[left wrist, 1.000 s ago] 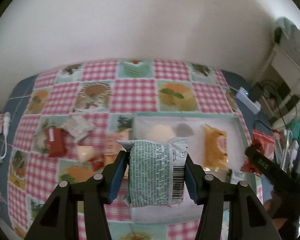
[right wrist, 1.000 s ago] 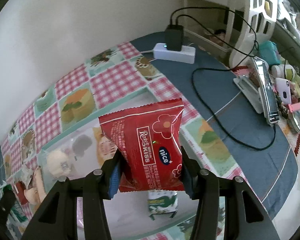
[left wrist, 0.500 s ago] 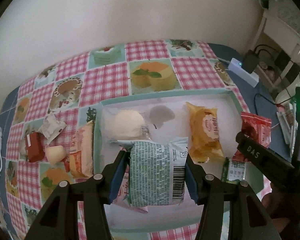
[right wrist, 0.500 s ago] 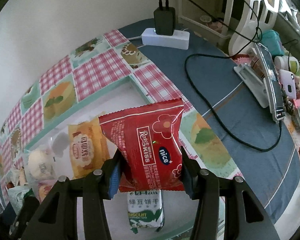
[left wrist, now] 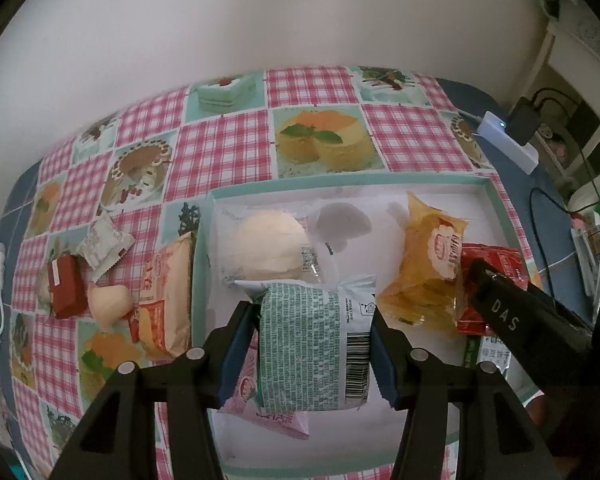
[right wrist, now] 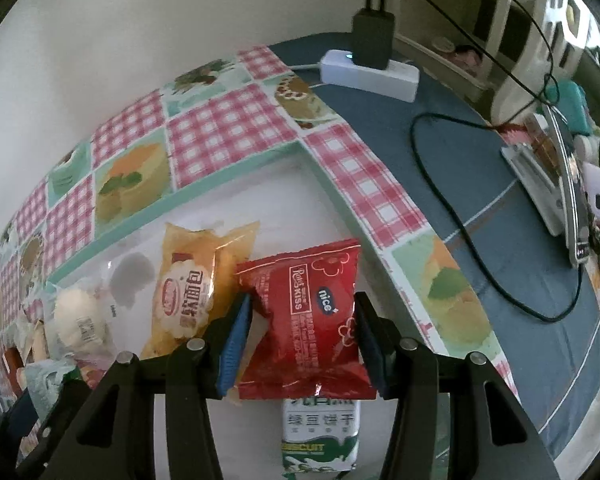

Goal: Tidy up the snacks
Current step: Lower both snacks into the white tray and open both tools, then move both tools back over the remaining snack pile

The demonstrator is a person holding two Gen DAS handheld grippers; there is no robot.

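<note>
Both packets hang over the tray (left wrist: 496, 196): the left gripper (left wrist: 314, 344) clamping the green packet (left wrist: 312, 344) and the right gripper (right wrist: 300, 340) the red one (right wrist: 304, 316) (yellow bun (right wrist: 192, 284) at ten o'clock) should lower into bare spots before letting go.

The left gripper (left wrist: 314, 344) is showing two black plastic fingers with triangular cut-outs, each carrying a round silver screw head on its arm and a blue pad (left wrist: 236, 354) lining its inner face. The right gripper (right wrist: 302, 350) is looking the same: black angular arms, silver screws, blue pads. Seen from the left wrist camera, the right gripper's (left wrist: 504, 316) black body is bearing the white letters DAS
</note>
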